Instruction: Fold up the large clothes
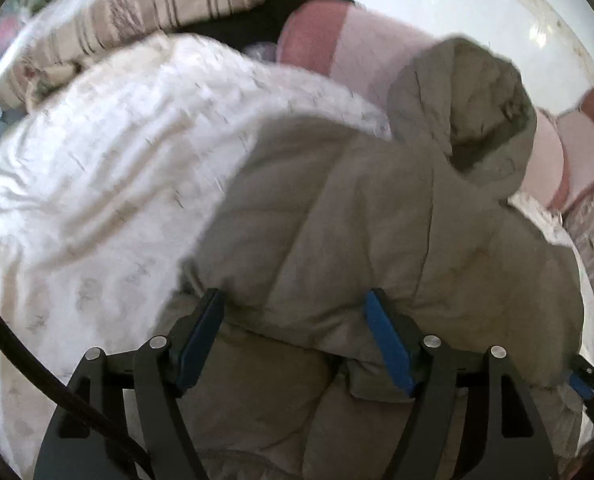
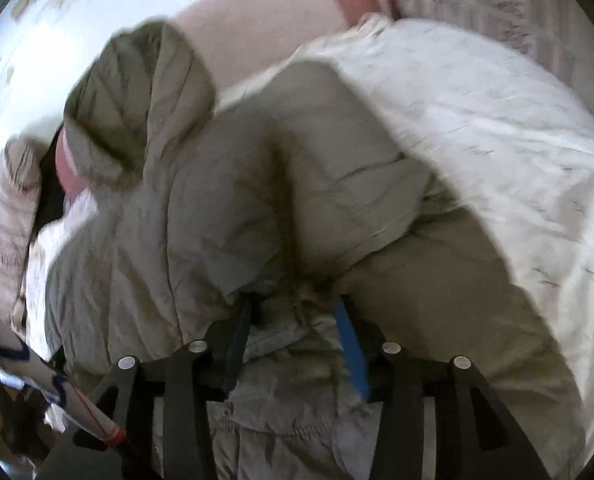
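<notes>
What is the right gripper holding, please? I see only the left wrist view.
Observer: The right gripper has a bunched fold of the khaki puffer jacket pinched between its fingers.
Operator: Which part of the jacket is that, please?
Observer: A crumpled edge just above a gathered, stitched hem; the hood lies well away, up and left in that view.
Operator: Is anything else close by?
Observer: A white tube-like thing with blue markings at lower left; I cannot identify it.
</notes>
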Tool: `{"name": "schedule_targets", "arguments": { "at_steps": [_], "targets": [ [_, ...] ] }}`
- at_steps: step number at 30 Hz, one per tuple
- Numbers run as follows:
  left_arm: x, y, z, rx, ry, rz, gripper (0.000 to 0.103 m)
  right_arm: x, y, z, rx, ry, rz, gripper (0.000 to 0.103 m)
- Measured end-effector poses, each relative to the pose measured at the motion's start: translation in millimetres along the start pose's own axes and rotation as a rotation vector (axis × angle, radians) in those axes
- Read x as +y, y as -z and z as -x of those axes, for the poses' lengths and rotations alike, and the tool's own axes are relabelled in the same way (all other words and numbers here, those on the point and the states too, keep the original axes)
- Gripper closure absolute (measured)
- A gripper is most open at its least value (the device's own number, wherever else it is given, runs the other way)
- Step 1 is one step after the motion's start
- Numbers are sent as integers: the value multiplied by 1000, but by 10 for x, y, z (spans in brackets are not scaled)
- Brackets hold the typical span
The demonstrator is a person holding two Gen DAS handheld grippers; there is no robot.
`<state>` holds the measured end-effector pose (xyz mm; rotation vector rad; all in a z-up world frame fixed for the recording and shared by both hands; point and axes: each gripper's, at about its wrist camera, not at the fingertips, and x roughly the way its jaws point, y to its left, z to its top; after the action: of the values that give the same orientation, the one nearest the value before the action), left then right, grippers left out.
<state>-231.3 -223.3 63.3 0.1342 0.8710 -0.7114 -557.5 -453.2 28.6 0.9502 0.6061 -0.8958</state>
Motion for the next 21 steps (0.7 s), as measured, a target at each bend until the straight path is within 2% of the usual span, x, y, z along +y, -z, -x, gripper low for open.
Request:
{"name": "schedule_targets", "arguments": {
  "at_steps": [3, 5, 7, 9, 11, 12, 14, 16, 21],
  "targets": [
    [-114, -20, 264, -133, -15, -26, 31, 82, 12, 303, -156, 113, 32, 55],
    [-251, 1, 353, -183, -9, -72, 31, 175, 12, 442, -250, 88, 64, 55],
    [-439, 63, 346, -196, 5, -130, 31, 329, 13, 468, -289, 54, 132, 55],
    [-592, 134, 227, -160, 4, -177, 31, 487, 38, 378, -278, 25, 192, 55],
    [-663, 194, 61, -116, -30, -210, 31, 550, 45, 124, -185, -14, 200, 55],
    [-677, 221, -26, -95, -59, -219, 30, 544, 54, 30, -158, -5, 200, 55],
    [-673, 238, -89, -75, -69, -214, 27, 549, 51, -173, -110, 32, 222, 55],
    [-650, 254, -95, -75, -80, -216, 23, 566, 46, -232, -103, 47, 233, 55],
    [-662, 288, -132, -73, -94, -224, 21, 683, 74, -265, -110, 92, 287, 49]
  ]
}}
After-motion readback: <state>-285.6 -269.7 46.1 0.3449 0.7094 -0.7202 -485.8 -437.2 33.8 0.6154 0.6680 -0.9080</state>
